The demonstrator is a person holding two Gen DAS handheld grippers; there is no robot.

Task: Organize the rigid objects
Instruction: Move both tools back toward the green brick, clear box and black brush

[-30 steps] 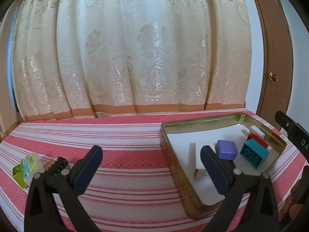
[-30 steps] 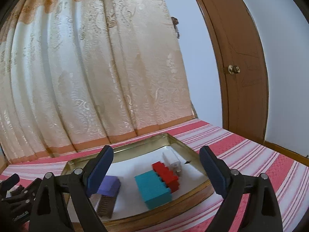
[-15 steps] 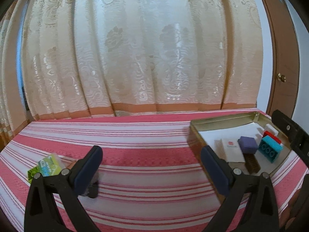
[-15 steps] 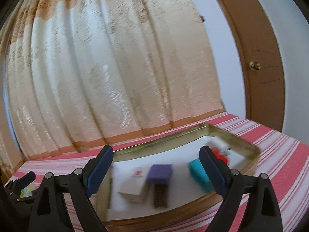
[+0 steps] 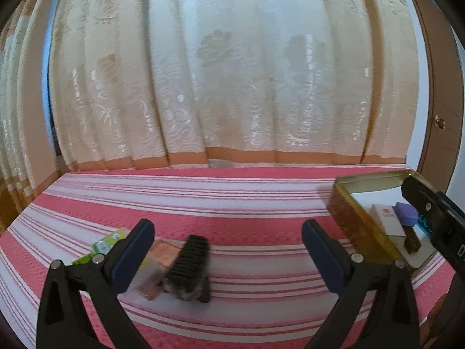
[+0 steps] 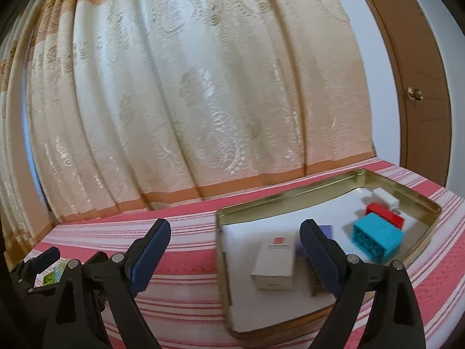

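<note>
Swinging away from the gold tin [image 5: 360, 226], the left gripper [image 5: 226, 250] has brought the loose items into its view: a second ago the tin filled its right half, now the tin sits at the far right edge. Its jaws are spread, nothing between the pads. A black comb-like piece [image 5: 190, 264] lies on the striped cloth [image 5: 232, 203] just ahead, with a pinkish packet [image 5: 158, 264] and a green packet [image 5: 103, 245] beside it (blurry, can't say if they touch). The right gripper [image 6: 235, 250] is also spread and empty, over the tin's near-left corner. Inside the tin: white box [image 6: 274, 264], teal block [image 6: 377, 237], red block [image 6: 385, 215]. Likely next pick is the comb, not yet reached.
</note>
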